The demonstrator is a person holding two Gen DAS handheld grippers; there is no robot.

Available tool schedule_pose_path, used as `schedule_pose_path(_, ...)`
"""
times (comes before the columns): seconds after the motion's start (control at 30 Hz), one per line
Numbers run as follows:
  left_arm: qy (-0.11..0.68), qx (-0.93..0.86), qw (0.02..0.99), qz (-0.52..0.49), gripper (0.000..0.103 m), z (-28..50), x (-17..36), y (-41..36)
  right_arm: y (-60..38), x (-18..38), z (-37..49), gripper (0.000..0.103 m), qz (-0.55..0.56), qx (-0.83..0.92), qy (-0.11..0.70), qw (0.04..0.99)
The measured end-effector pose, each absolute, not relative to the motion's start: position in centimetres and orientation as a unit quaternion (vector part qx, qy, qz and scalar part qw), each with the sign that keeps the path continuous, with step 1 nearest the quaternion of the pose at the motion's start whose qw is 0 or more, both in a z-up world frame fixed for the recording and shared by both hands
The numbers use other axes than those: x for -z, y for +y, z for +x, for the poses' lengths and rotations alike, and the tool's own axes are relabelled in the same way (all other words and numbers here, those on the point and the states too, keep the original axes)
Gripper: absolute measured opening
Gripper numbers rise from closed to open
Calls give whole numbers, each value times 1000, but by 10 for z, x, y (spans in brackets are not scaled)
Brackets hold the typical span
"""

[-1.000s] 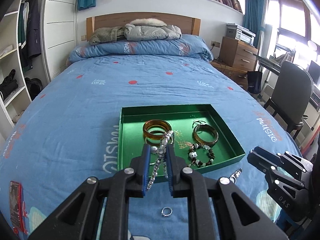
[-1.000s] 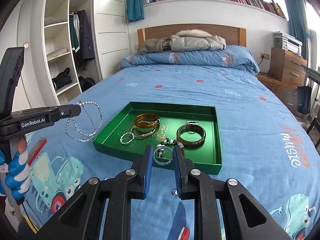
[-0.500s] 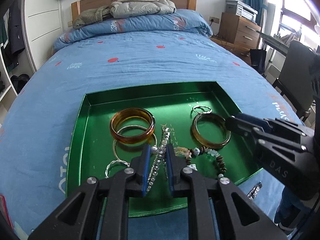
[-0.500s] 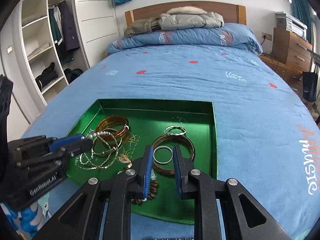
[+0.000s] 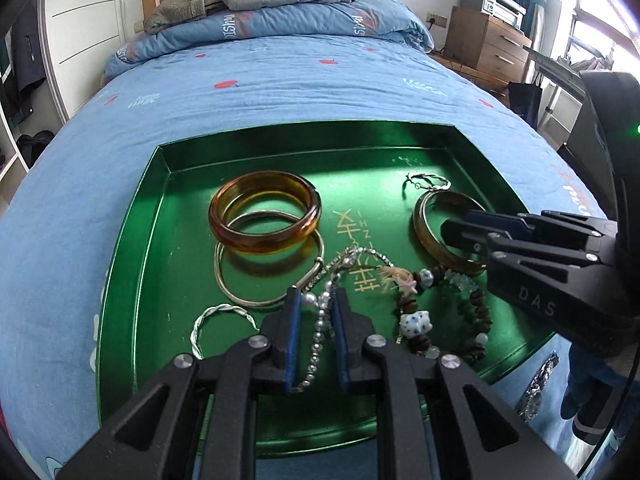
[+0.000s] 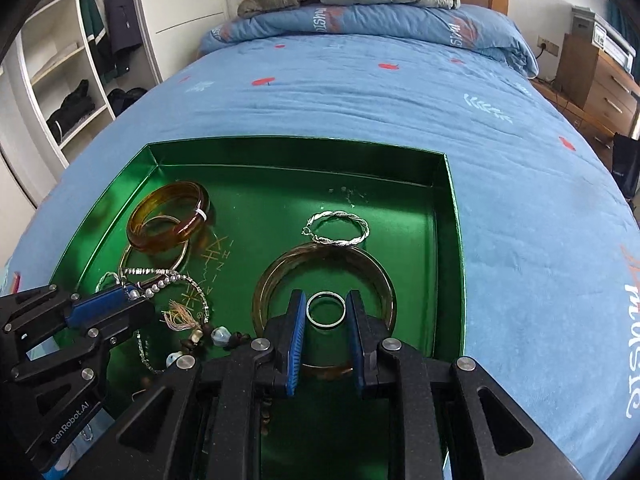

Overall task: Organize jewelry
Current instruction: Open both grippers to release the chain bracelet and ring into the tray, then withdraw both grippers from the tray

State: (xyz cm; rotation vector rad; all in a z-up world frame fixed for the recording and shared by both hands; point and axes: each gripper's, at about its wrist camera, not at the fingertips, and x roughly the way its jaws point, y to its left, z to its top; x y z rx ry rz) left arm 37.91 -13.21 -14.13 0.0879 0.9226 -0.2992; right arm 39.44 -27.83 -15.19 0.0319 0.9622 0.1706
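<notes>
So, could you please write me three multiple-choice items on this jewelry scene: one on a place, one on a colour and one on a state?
1. Where does the amber bangle lie?
A. Outside the tray
B. In the tray, overlapping a thin silver bangle
C. Between gripper pads

2. What colour is the tray?
A. Red
B. White
C. Green

3. How is the left gripper?
A. Shut on a beaded chain
B. Open and empty
C. Shut on the amber bangle

Answers:
1. B, it sits far left on the tray floor, over the thin hoop.
2. C, its floor and walls are shiny green.
3. A, the chain runs between the blue pads.
</notes>
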Motion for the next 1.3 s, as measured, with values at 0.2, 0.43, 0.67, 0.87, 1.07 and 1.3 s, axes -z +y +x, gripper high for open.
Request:
schedule_pose_path(0.2, 439, 151, 885, 31, 21, 375, 129, -126, -278, 133, 386, 42, 5, -75, 442, 894)
schedule_pose_path(0.43, 422, 150, 894, 17, 31, 357, 98, -113, -281, 91, 355, 52, 5, -65, 406, 912)
schedule_pose_path(0.67, 392, 149, 908, 10, 37, 329, 51, -101, -285, 49, 312, 57, 15, -55, 376, 925)
schedule_pose_path(0.87, 375, 151, 915, 4, 40, 294, 24, -91, -281, 21, 269, 61, 23, -61, 357, 932)
schedule_pose_path(1.07, 367, 144, 919, -6, 41, 254, 11, -72, -275, 5, 220, 62, 27, -69, 345, 936)
schedule_pose_path(1.3, 357, 125, 925, -19, 41, 208, 2, -45, -271, 1, 165, 62, 41, -63, 339, 938)
